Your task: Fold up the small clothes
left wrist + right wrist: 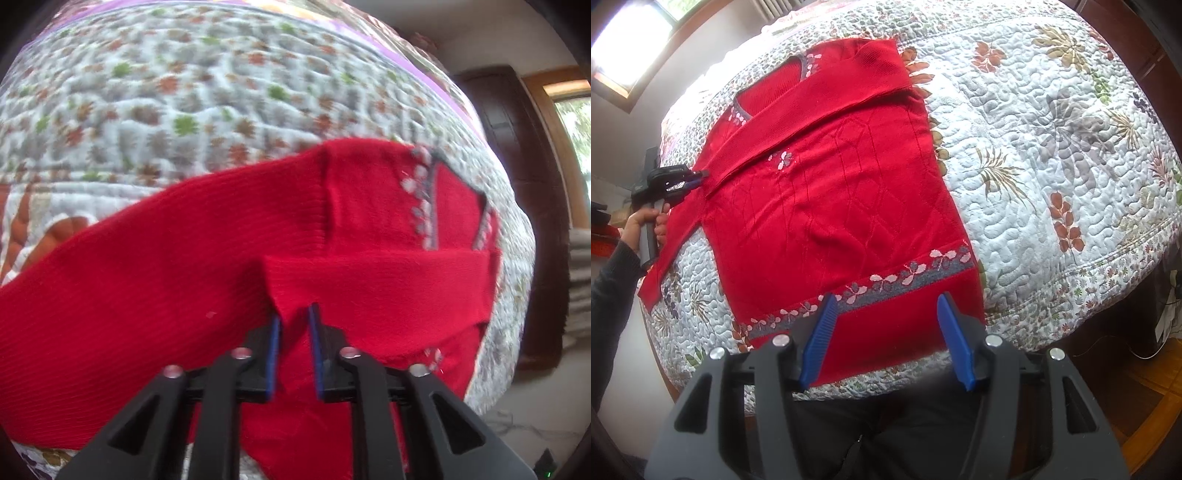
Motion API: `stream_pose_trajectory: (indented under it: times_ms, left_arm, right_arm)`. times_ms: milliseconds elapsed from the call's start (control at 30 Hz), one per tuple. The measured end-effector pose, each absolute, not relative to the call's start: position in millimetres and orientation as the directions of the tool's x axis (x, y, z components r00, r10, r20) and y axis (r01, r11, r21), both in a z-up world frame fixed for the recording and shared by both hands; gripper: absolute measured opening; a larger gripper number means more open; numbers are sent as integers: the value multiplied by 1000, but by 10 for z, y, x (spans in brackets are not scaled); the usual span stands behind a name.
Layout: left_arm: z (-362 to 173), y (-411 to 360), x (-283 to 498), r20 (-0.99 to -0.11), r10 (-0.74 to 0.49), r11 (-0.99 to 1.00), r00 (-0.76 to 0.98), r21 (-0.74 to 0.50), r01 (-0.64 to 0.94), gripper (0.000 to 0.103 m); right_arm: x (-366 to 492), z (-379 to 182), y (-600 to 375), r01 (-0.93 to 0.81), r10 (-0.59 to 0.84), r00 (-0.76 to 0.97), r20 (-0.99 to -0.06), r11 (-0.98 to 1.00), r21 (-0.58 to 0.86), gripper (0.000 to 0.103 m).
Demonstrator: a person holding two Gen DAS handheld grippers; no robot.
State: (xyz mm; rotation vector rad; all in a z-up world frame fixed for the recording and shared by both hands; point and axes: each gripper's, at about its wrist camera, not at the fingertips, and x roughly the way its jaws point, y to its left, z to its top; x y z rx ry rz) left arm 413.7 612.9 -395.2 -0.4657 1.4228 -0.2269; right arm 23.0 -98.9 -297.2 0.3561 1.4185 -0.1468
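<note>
A red knit sweater [831, 192] with a grey flowered hem band lies flat, front up, on a quilted bed. One sleeve [812, 99] is folded across the chest. At the sweater's left side a hand holds my left gripper [700, 175] at that sleeve's cuff. In the left wrist view the left gripper [294, 325] has its blue pads close together, with the corner of the red sleeve cuff [369, 280] between them. My right gripper [884, 325] hovers wide open over the hem [886, 347], nothing between its fingers. The other sleeve [661, 269] trails off to the lower left.
The floral quilt [1052, 166] covers the bed, with bare quilt to the right of the sweater. A person's dark sleeve [609, 280] is at the left edge. Dark wooden furniture [517, 184] and a window [576, 133] stand beyond the bed.
</note>
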Motion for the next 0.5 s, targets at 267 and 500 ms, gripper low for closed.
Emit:
stream_pose_trajectory:
  times_ms: [267,500]
  left_arm:
    - [-3621,6135,3872,-800,-530,808,283,-577,-119,43]
    - [-4114,6113,3895,-813,-544,789,208,-580,-202,43]
  right_arm:
    - [337,-3027,-959,290,127,142,-982,943,164,60]
    - [409,-2932,-905,247,118,157,-981,957,155,62]
